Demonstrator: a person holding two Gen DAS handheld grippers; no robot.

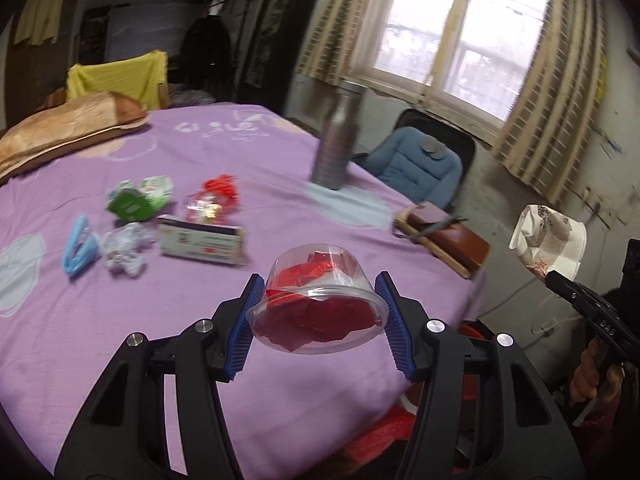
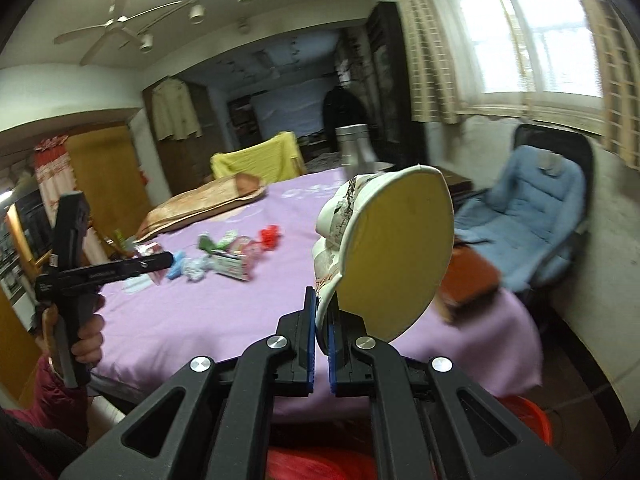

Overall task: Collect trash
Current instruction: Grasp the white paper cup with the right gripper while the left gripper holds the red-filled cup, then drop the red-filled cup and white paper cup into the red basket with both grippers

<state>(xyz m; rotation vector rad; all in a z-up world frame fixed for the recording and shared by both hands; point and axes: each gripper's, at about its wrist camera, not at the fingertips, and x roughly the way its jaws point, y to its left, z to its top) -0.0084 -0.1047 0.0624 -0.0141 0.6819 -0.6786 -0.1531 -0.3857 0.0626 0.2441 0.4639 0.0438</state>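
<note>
My left gripper point(image 1: 320, 300) is shut on a clear plastic cup point(image 1: 318, 300) with red wrapper inside, held above the near edge of the purple-covered table point(image 1: 140, 340). My right gripper point(image 2: 321, 320) is shut on the rim of a crushed paper bowl point(image 2: 384, 248), yellow inside, lifted off the table's right side; the bowl also shows in the left wrist view point(image 1: 548, 238). Loose trash lies on the table: a blue wrapper point(image 1: 78, 246), a crumpled paper ball point(image 1: 126, 248), a green-and-white packet point(image 1: 138, 198), a white box point(image 1: 202, 240), a red-and-clear wrapper point(image 1: 212, 200).
A metal bottle point(image 1: 338, 140) stands at the table's far side on a blue patch. A brown book point(image 1: 444, 240) lies at the right edge. A chair with a blue cushion point(image 1: 416, 164) stands by the window. A red bin point(image 2: 528, 420) sits below the table's near edge.
</note>
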